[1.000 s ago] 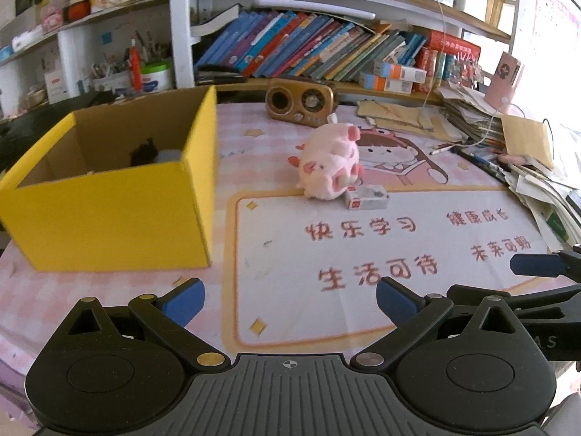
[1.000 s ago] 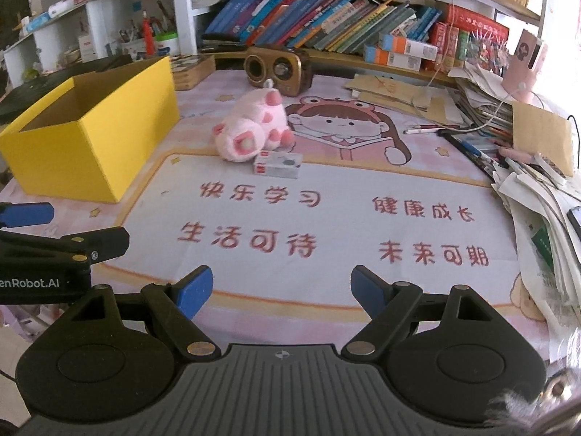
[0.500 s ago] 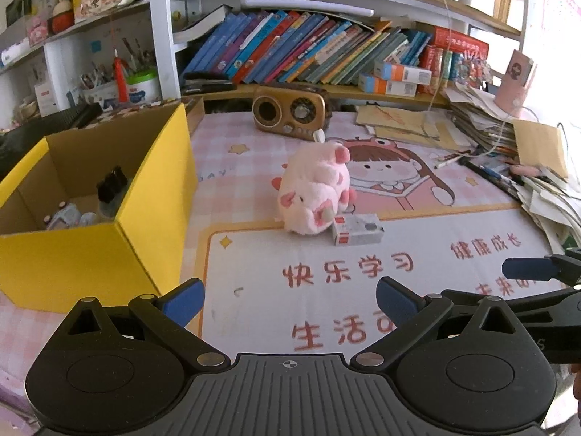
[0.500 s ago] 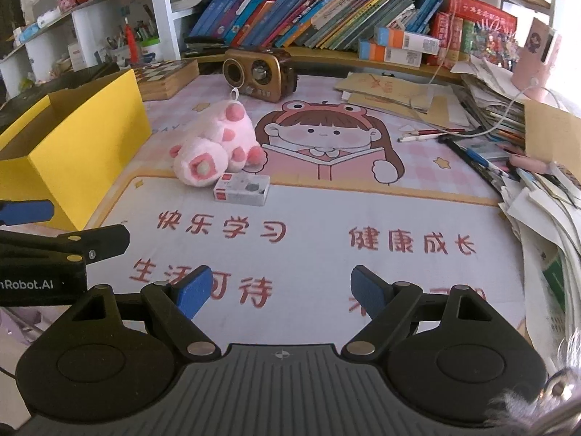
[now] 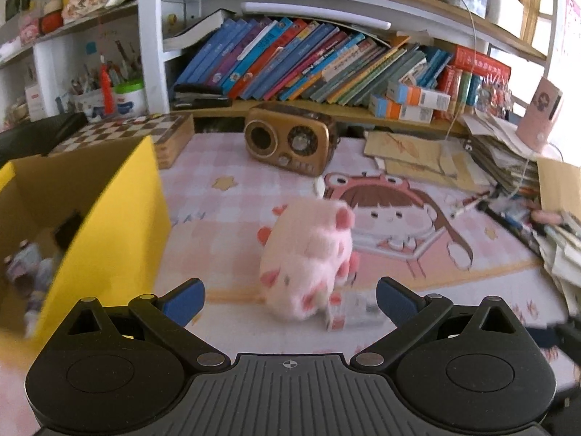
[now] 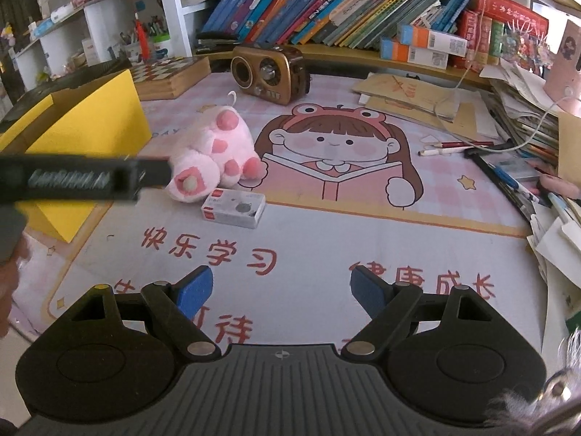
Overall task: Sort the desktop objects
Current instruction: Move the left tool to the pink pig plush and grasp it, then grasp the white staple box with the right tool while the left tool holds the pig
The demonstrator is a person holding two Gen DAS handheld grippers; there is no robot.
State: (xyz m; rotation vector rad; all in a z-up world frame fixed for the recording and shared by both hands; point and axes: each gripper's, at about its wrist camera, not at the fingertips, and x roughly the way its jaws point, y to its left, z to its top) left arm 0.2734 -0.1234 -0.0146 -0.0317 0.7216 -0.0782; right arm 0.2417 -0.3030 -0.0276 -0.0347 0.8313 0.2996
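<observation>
A pink plush pig [image 5: 308,261] lies on the desk mat, also in the right wrist view [image 6: 214,156]. A small white and red box [image 5: 352,314] lies against it, also in the right wrist view [image 6: 234,207]. A yellow cardboard box [image 5: 105,232] with several small items inside stands at the left. My left gripper [image 5: 290,299] is open, its fingers on either side of the pig and just short of it. My right gripper [image 6: 281,290] is open and empty over the mat's printed characters. The left gripper's arm [image 6: 83,180] crosses the right wrist view at the left.
A gold retro radio [image 5: 290,143] and a chessboard box [image 5: 145,134] stand at the back. Bookshelves run behind them. Paper stacks, pens and cables [image 6: 515,134] crowd the right edge of the desk.
My left gripper has moved forward, so the pig and the small box now sit right before its open fingers. My right gripper has also moved forward over the mat.
</observation>
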